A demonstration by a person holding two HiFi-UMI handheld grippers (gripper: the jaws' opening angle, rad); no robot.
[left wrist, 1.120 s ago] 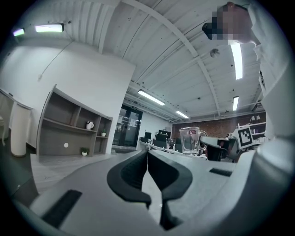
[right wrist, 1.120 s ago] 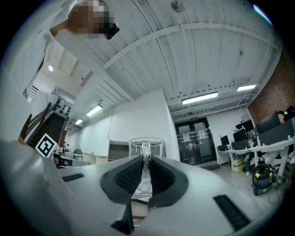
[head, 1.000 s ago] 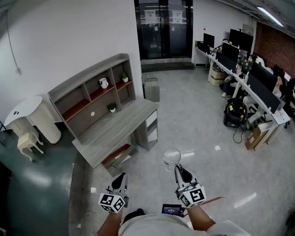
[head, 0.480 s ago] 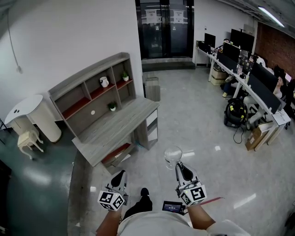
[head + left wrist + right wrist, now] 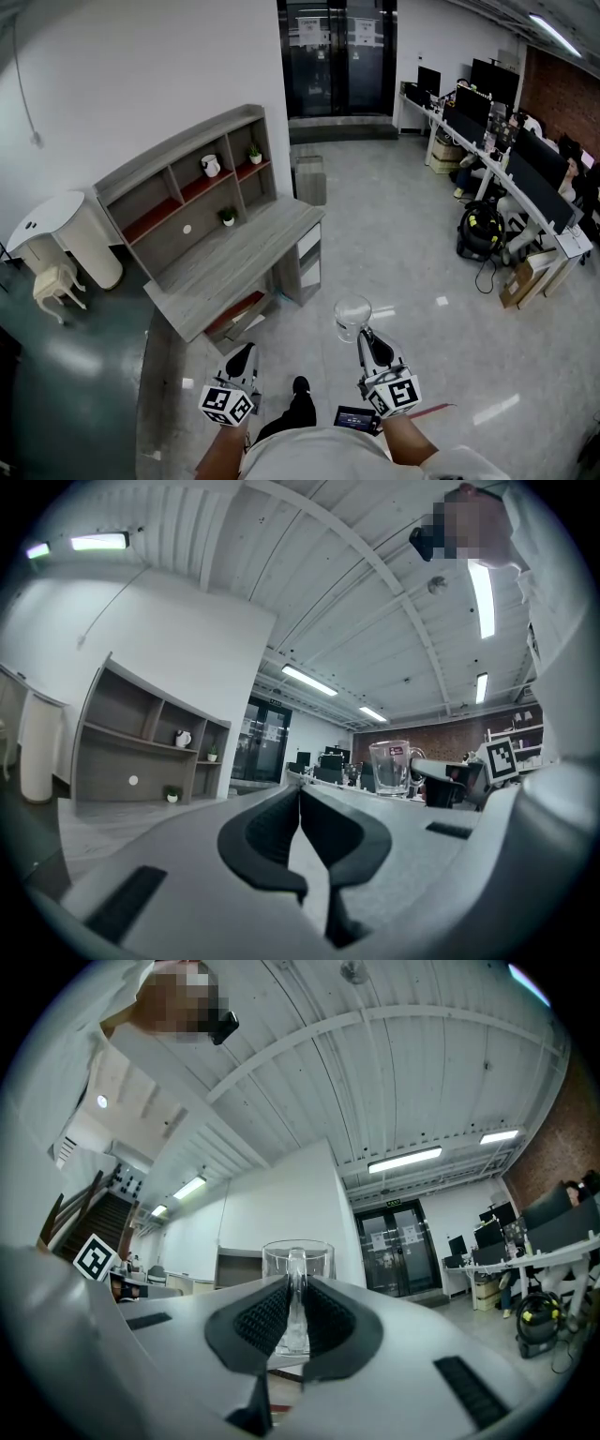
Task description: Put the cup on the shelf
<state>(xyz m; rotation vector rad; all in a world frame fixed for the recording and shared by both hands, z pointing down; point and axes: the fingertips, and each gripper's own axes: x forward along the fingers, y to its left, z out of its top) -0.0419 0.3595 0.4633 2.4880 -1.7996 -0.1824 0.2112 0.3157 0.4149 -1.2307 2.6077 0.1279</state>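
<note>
Step underway: shoe [image 5: 300, 386] newly out at six o'clock, absent a second back, with shelf [image 5: 183, 183] barely shifted at ten o'clock. Cup [image 5: 352, 317] still pinched by its handle in right gripper [image 5: 365, 340], just past centre toward five o'clock. Left gripper [image 5: 246, 358] pressed together, empty. Carrying only begun; shelf well apart, more walking likely needed.

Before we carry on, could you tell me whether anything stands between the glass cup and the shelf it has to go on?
Only bare floor lies between the cup, held in the right gripper, and the desk. The shelf sits at the desk's back, so the cup must cross the desktop.
</note>
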